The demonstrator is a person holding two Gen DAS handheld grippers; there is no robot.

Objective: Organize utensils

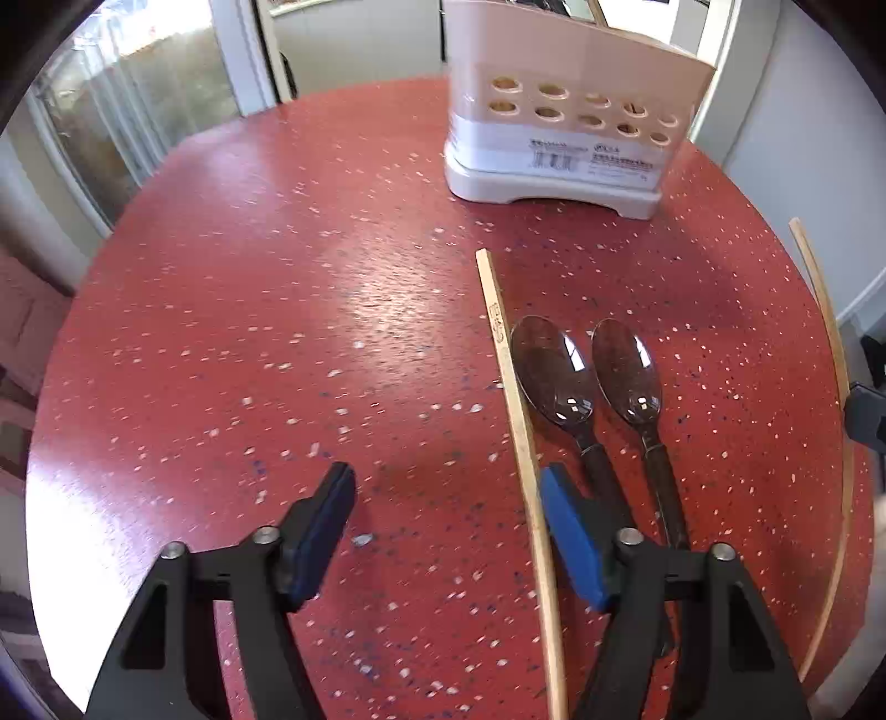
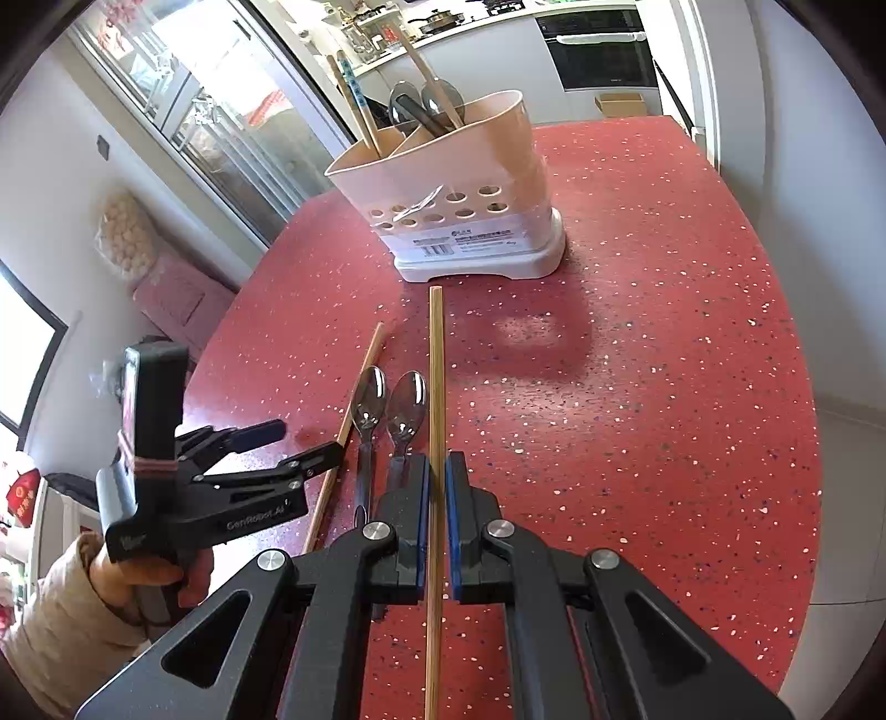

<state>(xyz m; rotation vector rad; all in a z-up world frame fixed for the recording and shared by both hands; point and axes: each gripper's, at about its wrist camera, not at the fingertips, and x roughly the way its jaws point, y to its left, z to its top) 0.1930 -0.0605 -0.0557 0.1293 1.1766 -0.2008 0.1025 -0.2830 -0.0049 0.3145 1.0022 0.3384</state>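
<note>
A beige and white utensil holder stands at the far side of the red speckled table and holds chopsticks and spoons. Two dark spoons lie side by side on the table between two wooden chopsticks. My left gripper is open, its jaws straddling the left chopstick low over the table. My right gripper is shut on the right chopstick, which runs between its blue pads; this chopstick also shows in the left wrist view.
The round red table ends close on the left and right. Glass doors, a pink seat and a kitchen counter with an oven lie behind. The left gripper sits left of the spoons in the right wrist view.
</note>
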